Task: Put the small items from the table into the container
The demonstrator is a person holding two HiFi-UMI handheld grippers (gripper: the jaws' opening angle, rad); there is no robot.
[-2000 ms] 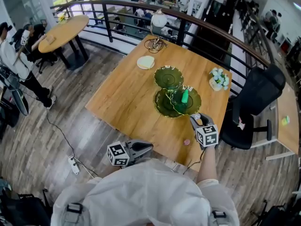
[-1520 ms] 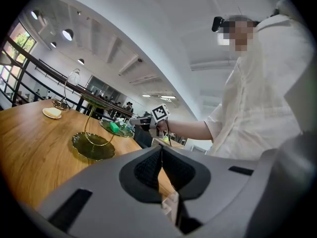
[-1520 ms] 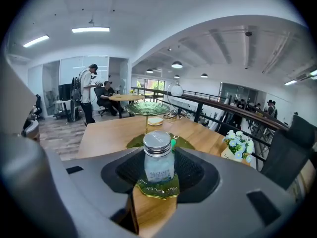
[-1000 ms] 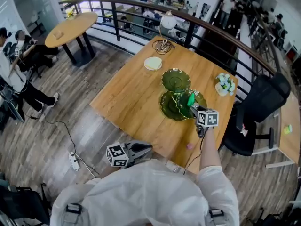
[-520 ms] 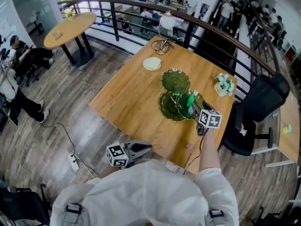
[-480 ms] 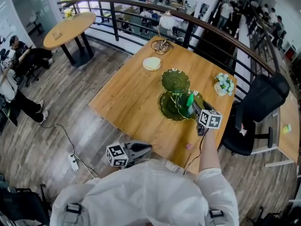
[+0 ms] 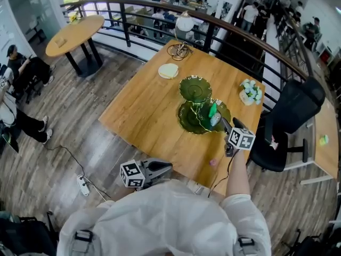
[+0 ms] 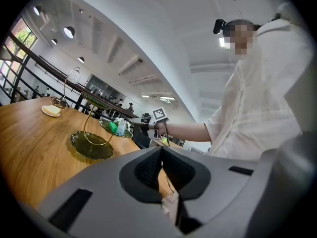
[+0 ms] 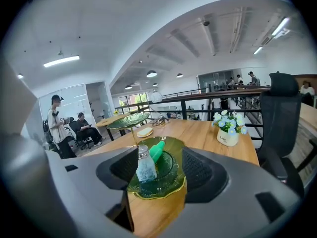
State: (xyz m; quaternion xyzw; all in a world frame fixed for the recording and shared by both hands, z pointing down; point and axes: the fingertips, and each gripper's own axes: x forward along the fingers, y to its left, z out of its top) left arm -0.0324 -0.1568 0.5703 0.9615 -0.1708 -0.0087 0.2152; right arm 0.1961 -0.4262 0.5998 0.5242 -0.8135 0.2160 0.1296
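A two-tier green glass tray (image 7: 187, 121) stands on the wooden table (image 7: 149, 105). On its lower plate (image 9: 171, 182) a small clear bottle (image 9: 145, 165) stands upright beside a lying green tube (image 9: 157, 150); in the head view these are the bottle (image 7: 216, 120) and tube (image 7: 212, 110). My right gripper (image 7: 225, 126) hovers just back from the plate, jaws open; in its own view my right gripper (image 9: 159, 171) frames the bottle without touching it. A small pink item (image 7: 212, 162) lies near the table's front edge. My left gripper (image 7: 166, 167) is shut and empty below that edge.
A pot of white flowers (image 7: 249, 91) stands at the table's right side, and a round cream object (image 7: 168, 71) and a wire stand (image 7: 177, 50) at the far end. A black office chair (image 7: 290, 116) is to the right, with a railing (image 7: 133, 7) behind the table.
My right gripper reached the lower plate with the bottle, opened, and has drawn back and up a little. The bottle now stands on the plate. The left gripper has not moved.
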